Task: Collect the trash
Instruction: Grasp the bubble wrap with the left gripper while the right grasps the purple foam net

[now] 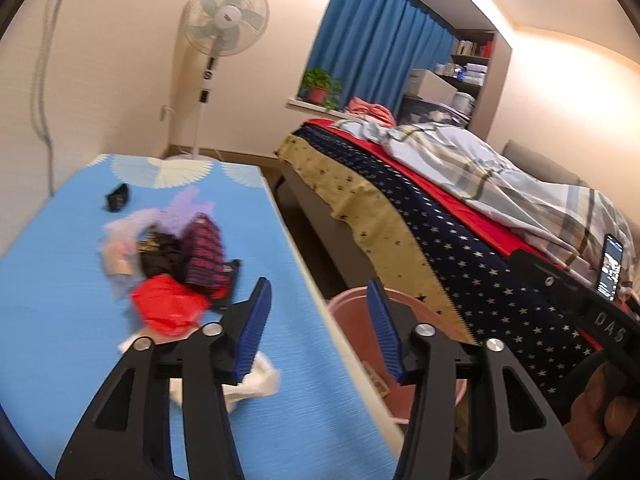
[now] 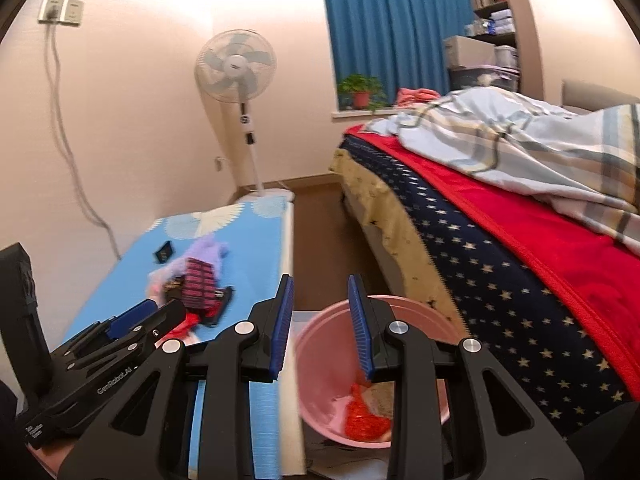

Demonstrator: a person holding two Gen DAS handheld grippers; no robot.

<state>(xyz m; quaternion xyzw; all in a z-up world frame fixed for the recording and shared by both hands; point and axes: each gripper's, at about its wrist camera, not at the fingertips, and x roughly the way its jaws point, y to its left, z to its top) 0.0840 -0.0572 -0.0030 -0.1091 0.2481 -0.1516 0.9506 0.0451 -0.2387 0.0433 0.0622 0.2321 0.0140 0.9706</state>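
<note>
A heap of trash [image 1: 176, 256] lies on the blue table [image 1: 60, 320]: a red bag [image 1: 166, 308], a pink-and-black striped packet [image 1: 204, 254], purple and pale wrappers. A white crumpled tissue [image 1: 256, 384] lies under my left gripper [image 1: 318, 332], which hovers open and empty over the table's right edge. A pink bucket [image 2: 320, 356] stands on the floor between table and bed, with red crumpled trash [image 2: 364, 420] inside. My right gripper [image 2: 320, 328] hangs open above the bucket's rim, nothing between its blue pads [image 2: 280, 332]. The left gripper [image 2: 132, 320] shows at the right wrist view's lower left.
A small black item [image 1: 117, 197] lies farther back on the table. A bed [image 1: 460, 248] with starred cover, red blanket and plaid quilt fills the right side; a phone [image 1: 610, 264] rests on it. A standing fan [image 1: 218, 32] is by the far wall.
</note>
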